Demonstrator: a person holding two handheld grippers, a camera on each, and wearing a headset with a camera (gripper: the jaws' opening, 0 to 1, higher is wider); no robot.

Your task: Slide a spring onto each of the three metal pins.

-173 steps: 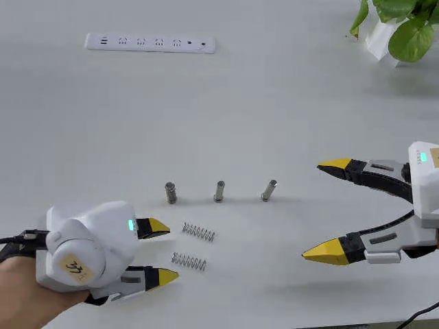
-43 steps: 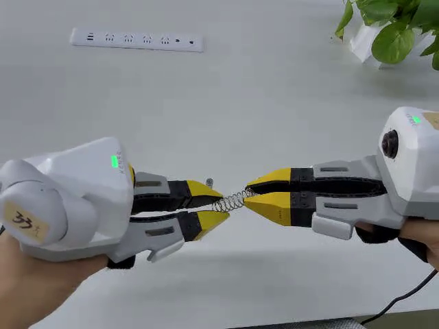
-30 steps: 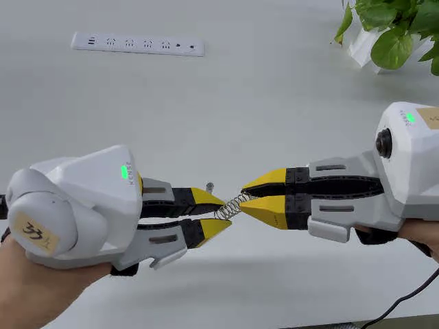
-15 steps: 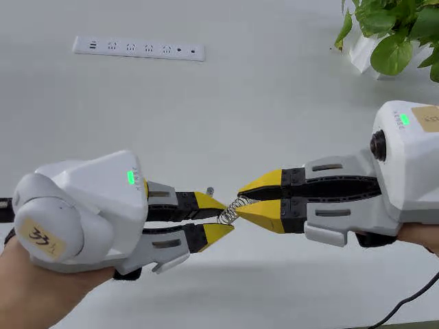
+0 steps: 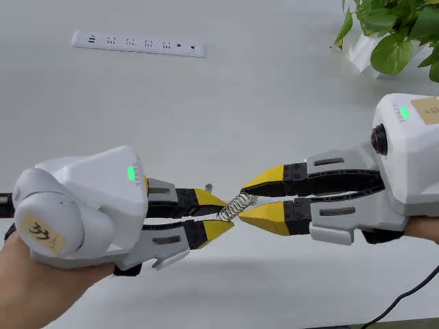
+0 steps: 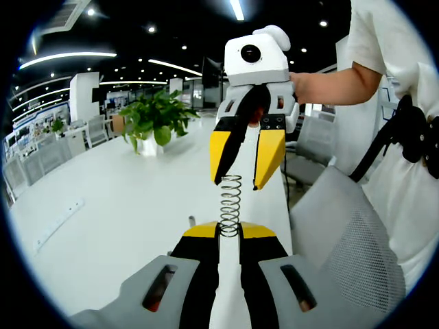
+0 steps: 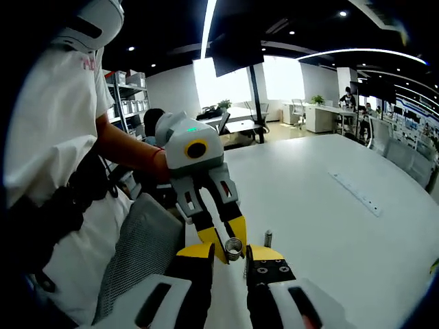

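Held clear of the table [image 5: 274, 103], the spring [image 5: 235, 205] is clamped at one end by the left gripper [image 5: 225, 214] while its other end sits between the slightly parted tips of the right gripper [image 5: 242, 203]; whichever takes it should probably grip firmly before the other lets go.

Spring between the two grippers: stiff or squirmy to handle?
Likely light and springy: the spring is thin open-coil wire, so it may bend or pop out if squeezed hard. The left gripper holds it by one end, so the free end probably wobbles.
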